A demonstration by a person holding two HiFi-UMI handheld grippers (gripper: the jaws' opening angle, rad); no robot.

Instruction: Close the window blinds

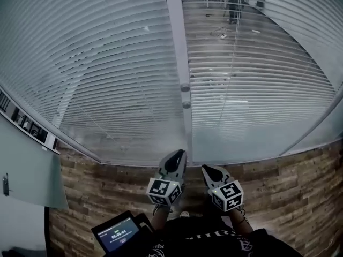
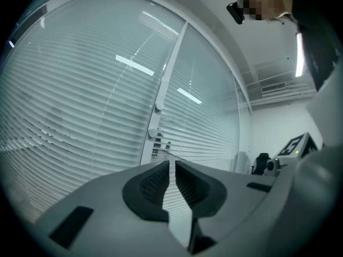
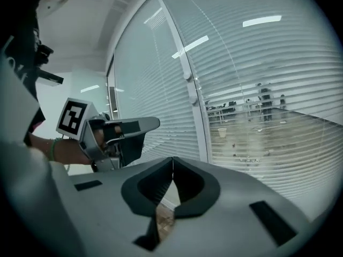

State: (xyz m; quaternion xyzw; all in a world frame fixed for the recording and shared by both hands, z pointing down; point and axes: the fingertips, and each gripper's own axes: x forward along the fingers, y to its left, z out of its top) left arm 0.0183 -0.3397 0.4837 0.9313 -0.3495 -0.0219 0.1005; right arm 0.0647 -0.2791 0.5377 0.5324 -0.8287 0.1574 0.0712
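You're standing right up against the glass wall [image 1: 300, 127], both tools out in front of you at about waist level, side by side and a little apart. Your left hand-held gripper [image 1: 178, 153] points level at the glass, its jaws all but together with just a sliver of light between the pads, and nothing in them. Your right hand-held gripper [image 1: 206, 168] tips slightly downward, jaw tips pressed together, clenched on nothing.

Now the blinds, hanging straight ahead of you. The left blind [image 1: 96, 63] covers the panel left of the upright post [image 1: 177, 42], and its slats look tilted nearly flat, so little shows through. The right blind [image 1: 268, 63] is the one letting the view in: between its slats you can make out a room beyond with tables and chairs. A thin cord [image 1: 233, 47] runs down the front of that right panel, well above both grippers. On the post itself sit two small round knobs [image 1: 185, 88], one just above the other, directly above your left tool.

Neither gripper touches blind, cord or post. Underfoot is a wood-plank floor [image 1: 289, 197], and a small lit screen [image 1: 117, 232] sits low at your left.
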